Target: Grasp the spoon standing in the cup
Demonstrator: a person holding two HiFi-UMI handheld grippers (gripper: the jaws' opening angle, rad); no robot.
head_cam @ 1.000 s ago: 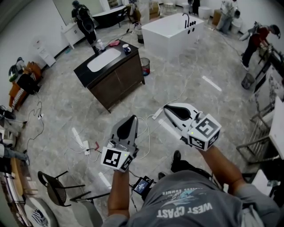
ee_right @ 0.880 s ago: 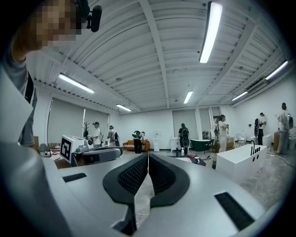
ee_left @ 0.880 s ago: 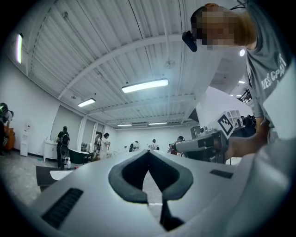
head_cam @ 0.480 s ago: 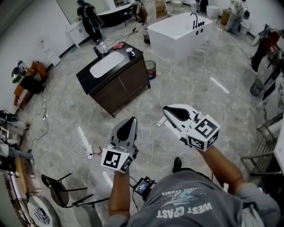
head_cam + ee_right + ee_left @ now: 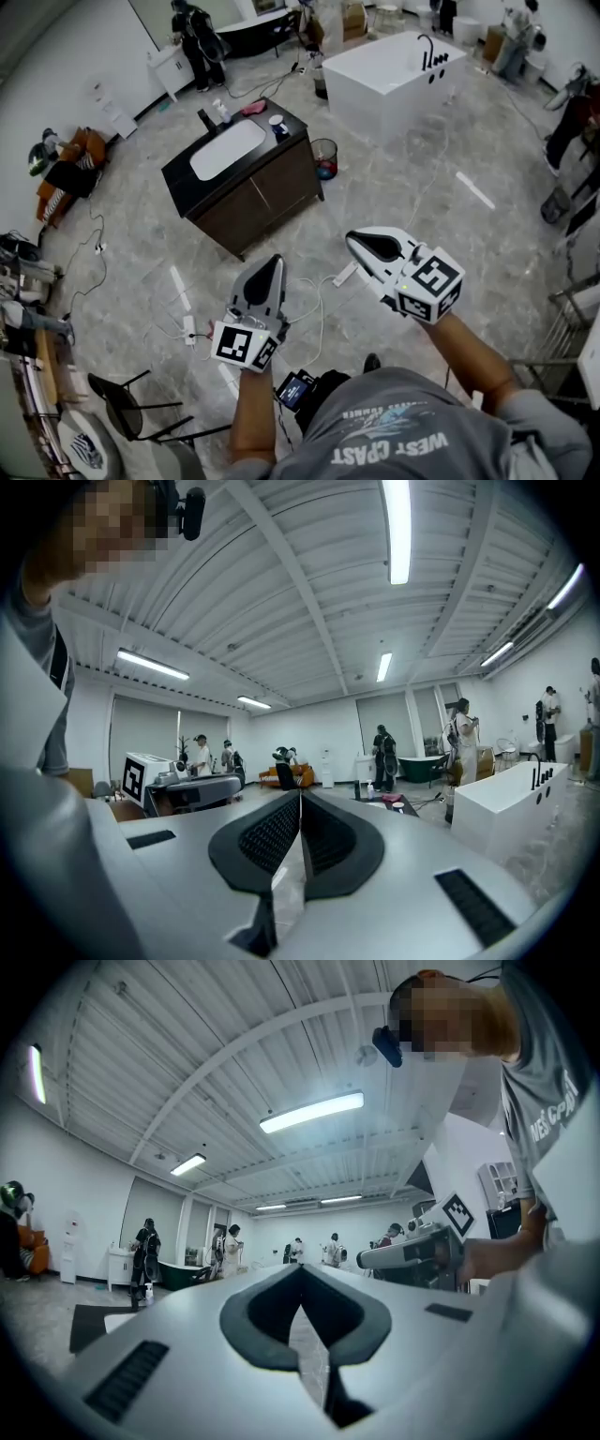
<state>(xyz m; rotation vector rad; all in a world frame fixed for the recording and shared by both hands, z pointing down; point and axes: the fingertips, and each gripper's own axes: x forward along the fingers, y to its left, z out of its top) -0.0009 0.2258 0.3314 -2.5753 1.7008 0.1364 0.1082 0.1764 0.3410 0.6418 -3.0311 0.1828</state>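
Note:
A dark vanity cabinet (image 5: 253, 192) with a white sink (image 5: 227, 150) stands on the floor ahead of me. A small cup (image 5: 277, 123) sits on its right end; it also shows far off in the right gripper view as the cup (image 5: 397, 806). I cannot make out a spoon in it at this distance. My left gripper (image 5: 275, 261) and right gripper (image 5: 352, 238) are held in the air well short of the cabinet. Both are shut with nothing between the jaws, as the left gripper (image 5: 300, 1271) and right gripper (image 5: 300, 797) show in their own views.
A white bathtub (image 5: 398, 70) stands behind the cabinet, and a bin (image 5: 324, 157) beside its right end. Cables and power strips (image 5: 187, 323) lie on the floor near my feet. A black chair (image 5: 122, 403) is at the lower left. Several people work along the far walls.
The cabinet and bathtub have slid lower and to the right in the head view as I come nearer. Both grippers stay shut and hold the same pose.

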